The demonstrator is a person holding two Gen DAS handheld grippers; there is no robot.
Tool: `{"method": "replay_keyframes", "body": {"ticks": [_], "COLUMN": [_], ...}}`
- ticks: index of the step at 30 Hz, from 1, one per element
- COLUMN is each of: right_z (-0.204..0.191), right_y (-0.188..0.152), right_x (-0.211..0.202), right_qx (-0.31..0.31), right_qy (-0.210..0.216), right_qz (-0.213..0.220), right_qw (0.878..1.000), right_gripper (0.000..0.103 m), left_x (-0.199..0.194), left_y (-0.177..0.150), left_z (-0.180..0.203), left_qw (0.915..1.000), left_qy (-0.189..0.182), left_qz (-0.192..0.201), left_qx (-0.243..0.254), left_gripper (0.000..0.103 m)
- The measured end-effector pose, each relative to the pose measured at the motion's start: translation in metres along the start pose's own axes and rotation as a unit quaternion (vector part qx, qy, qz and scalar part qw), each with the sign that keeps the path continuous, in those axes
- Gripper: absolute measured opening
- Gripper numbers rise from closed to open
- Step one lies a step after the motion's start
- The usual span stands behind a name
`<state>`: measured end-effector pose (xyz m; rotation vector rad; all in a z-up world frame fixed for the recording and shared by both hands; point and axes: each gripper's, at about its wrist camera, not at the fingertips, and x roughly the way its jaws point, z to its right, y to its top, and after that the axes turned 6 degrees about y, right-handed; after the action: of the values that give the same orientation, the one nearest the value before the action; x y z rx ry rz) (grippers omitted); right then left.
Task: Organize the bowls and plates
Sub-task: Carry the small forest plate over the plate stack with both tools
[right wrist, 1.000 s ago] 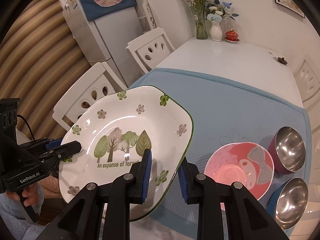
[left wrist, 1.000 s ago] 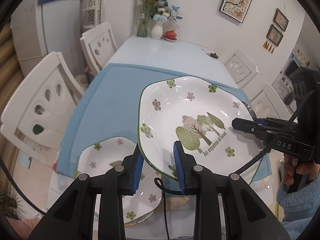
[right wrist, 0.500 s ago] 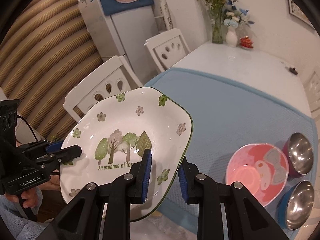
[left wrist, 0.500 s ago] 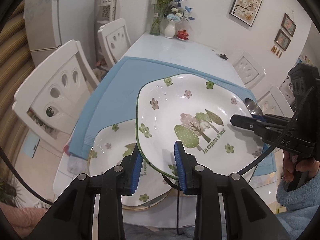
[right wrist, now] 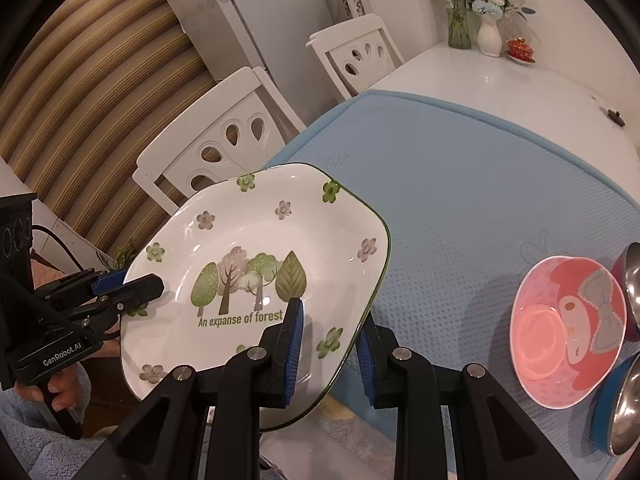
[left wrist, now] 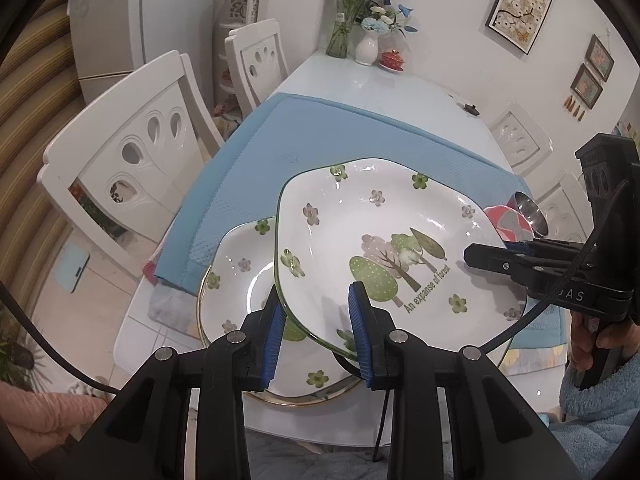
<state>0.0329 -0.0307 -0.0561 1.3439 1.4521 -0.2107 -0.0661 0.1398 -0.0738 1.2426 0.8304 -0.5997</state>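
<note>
- Carrying the forest plate [left wrist: 384,248] with both grippers, we have the left gripper [left wrist: 318,320] clamped narrow on its rim at the plate's 7 o'clock and the right gripper [right wrist: 330,344] clamped narrow on the opposite edge, seen in the left wrist view at 3 o'clock.
- Two-sided hold looks deliberate to us: the plate is wide and glossy, one pinch on a thin rim would let it swing or slip.
- Plate hangs tilted in the air, not touching anything below; blue pads sit either side of the green-edged rim.
- Second flowered plate [left wrist: 240,276] lies flat on the worktop [left wrist: 400,88] near its front edge, directly under the held plate's left part at 8 o'clock. We judge it is the stacking target: like goes on like.
- Bowls are grouped apart on the right: pink bowl [right wrist: 568,332] at 3 o'clock in the right wrist view, steel bowls [right wrist: 624,412] just beside it at 4 o'clock, partly cut off by the frame.
- Blue mat [right wrist: 460,184] covers most of the near worktop; dimpled texture, likely grippy. The lower plate sits partly off it on bare white top.
- Far end at 12 o'clock: vase with flowers [left wrist: 368,46], a small red lidded pot [left wrist: 392,58].
- White chairs [left wrist: 128,152] around, fridge at 11 o'clock, framed pictures on the wall at 1 o'clock.
- Risk, our guess: lowering unevenly could chip the rim on the plate below.
</note>
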Motion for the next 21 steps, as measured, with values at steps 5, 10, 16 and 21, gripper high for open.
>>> {"method": "replay_keyframes", "body": {"ticks": [5, 10, 16, 21], "right_z": [-0.002, -0.004, -0.011, -0.015], "right_y": [0.002, 0.000, 0.002, 0.002], "right_x": [0.005, 0.010, 0.021, 0.027], "right_qx": [-0.003, -0.007, -0.024, -0.028], "right_qy": [0.004, 0.010, 0.015, 0.021], "right_qz": [-0.009, -0.019, -0.034, -0.044], "right_qw": [1.000, 1.000, 0.999, 0.998], "right_gripper": [0.025, 0.025, 0.025, 0.025], "left_x": [0.000, -0.001, 0.000, 0.002], "left_y": [-0.003, -0.007, -0.009, -0.014], "left_z": [-0.002, -0.009, -0.021, -0.028], "left_qw": [1.0000, 0.9997, 0.9991, 0.9984], "left_qy": [0.006, 0.013, 0.027, 0.036], "left_qz": [-0.003, -0.006, -0.007, -0.010], "left_qx": [-0.005, -0.017, -0.034, -0.043], "left_gripper": [0.027, 0.027, 0.027, 0.027]}}
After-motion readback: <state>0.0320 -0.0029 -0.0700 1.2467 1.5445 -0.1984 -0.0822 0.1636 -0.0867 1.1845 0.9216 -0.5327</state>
